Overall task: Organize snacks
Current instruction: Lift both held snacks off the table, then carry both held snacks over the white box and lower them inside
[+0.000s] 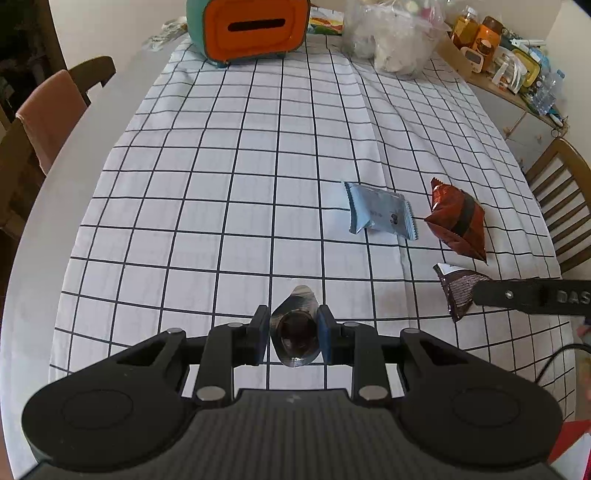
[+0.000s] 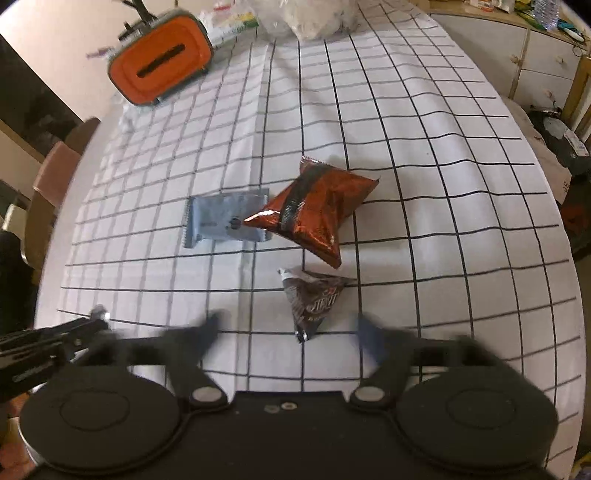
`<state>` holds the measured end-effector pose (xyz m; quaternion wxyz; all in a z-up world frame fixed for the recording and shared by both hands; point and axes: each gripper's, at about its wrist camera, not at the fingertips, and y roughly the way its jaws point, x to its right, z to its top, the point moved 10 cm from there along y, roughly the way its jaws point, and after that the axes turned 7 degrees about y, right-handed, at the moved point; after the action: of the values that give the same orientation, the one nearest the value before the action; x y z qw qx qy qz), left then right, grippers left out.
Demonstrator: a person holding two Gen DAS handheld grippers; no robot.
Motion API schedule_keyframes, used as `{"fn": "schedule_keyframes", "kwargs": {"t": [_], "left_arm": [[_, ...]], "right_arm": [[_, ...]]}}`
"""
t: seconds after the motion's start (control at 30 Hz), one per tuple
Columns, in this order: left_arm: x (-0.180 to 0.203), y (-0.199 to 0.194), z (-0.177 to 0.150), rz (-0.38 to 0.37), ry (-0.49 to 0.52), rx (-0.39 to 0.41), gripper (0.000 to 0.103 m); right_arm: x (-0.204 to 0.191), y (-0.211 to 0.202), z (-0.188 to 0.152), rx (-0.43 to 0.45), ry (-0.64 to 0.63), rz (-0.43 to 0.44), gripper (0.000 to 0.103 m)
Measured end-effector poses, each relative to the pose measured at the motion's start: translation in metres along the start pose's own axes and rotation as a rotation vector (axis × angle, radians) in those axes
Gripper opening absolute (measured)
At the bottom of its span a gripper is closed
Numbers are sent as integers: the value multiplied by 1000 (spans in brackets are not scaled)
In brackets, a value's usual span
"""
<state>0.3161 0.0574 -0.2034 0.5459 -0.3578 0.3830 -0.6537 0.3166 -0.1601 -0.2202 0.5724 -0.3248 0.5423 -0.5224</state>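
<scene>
My left gripper (image 1: 293,332) is shut on a small silver-wrapped snack (image 1: 295,326), held above the checked tablecloth (image 1: 221,184). Right of it lie a pale blue packet (image 1: 380,212), a copper-red bag (image 1: 458,221) and a dark brown packet (image 1: 458,290), which is partly covered by my right gripper's finger (image 1: 532,295). In the right wrist view my right gripper (image 2: 291,332) stands open and blurred, its fingers on either side of the dark brown packet (image 2: 312,299) without touching it. Beyond it are the copper-red bag (image 2: 317,214) and the blue packet (image 2: 221,219).
An orange and teal box with a slot (image 1: 247,29) stands at the table's far end, next to clear plastic bags (image 1: 395,40). A shelf with jars and bottles (image 1: 498,59) lies far right. Chairs (image 1: 48,122) stand at the left and right sides.
</scene>
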Motion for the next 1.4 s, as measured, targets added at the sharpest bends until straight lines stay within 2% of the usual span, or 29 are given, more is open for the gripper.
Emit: {"fn": "schedule_keyframes", "kwargs": {"t": [0.13,0.2,0.33,0.43,0.5,0.7,0.83,1.03,1.4], "left_arm": [[-2,10,2,-8,9,-14,26],[-2,14,3,-12,14,-17,26],[0,21,3,-17,29,-24,26],[1,26,2,-21,36,-31,26],[1,28,1,-23,37,-34,26],[2,31,0,-26,39,-43,26],[3,29,-1,-24,41,-43,26],[7,18,-2,-29,45,-30,26],[22,-36,1,-17,48,50,26]], "right_arm": [[4,21,5,-21,-3,-64,90],[4,30,7,-22,-20,-99,83],[2,47,8,-39,-34,-128,78],[-1,54,7,-40,-46,-134,67],[-3,56,7,-39,-58,-136,53],[-4,57,4,-39,-67,-133,29],[-2,50,8,-11,-58,-108,24],[-2,29,7,23,-57,-63,24],[-10,-49,-5,92,-122,41,24]]}}
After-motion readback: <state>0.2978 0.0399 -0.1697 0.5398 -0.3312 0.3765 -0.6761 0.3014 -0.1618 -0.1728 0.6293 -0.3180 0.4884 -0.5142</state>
